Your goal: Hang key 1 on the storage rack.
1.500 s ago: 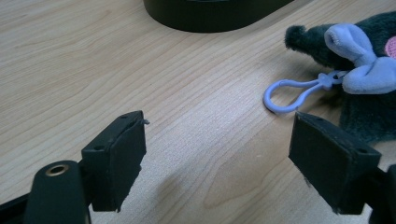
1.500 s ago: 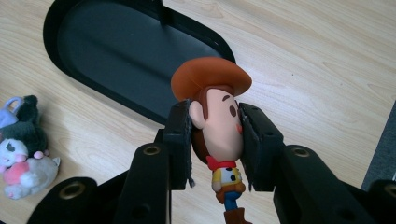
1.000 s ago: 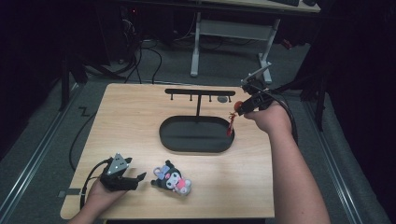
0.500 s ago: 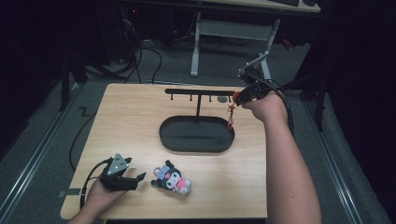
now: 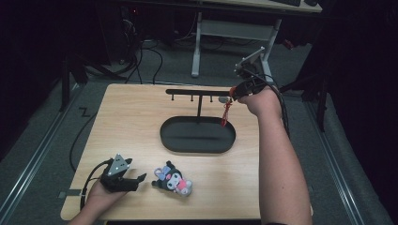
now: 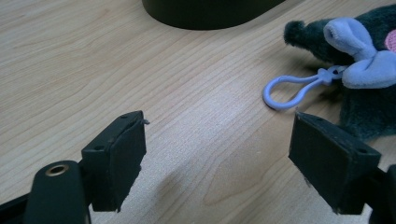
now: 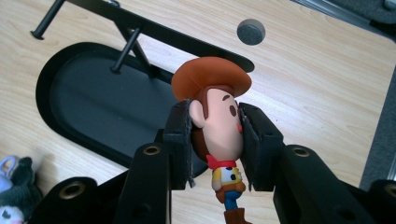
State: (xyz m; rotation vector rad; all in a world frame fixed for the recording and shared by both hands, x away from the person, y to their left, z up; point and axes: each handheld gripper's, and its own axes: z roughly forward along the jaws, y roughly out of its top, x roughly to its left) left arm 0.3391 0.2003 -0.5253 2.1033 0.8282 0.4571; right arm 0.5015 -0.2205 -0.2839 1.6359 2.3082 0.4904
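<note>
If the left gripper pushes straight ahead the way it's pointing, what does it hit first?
Probably the plush toy: the open left gripper points across bare table, with the toy's lilac loop just ahead, right of centre. Depth is unclear.

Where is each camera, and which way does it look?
High view: above the table's near side, looking forward and down at the light wooden table; both forearms show.
Left gripper view: rides the left gripper, looking along its open jaws at the dark plush toy.
Right gripper view: rides the right gripper, clamped on the cowboy figure.
Shared: the black oval tray.
</note>
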